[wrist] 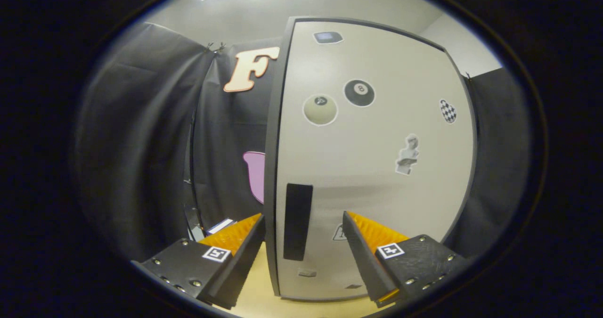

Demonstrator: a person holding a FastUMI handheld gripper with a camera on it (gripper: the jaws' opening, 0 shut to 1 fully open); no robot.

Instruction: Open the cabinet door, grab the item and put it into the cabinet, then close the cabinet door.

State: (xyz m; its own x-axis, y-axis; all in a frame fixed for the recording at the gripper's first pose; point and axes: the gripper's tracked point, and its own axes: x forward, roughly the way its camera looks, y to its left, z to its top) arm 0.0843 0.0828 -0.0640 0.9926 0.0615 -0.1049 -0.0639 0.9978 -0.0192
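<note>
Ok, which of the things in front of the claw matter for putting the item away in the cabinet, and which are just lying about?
For the job:
- cabinet door, shut
- its dark handle, between the open claw fingers

Just there:
- stickers on the door, such as the eight ball
- white-and-blue thing on the table, too small to identify

The gripper [304, 224] points level, its fingers spread wide apart, holding nothing.
</note>
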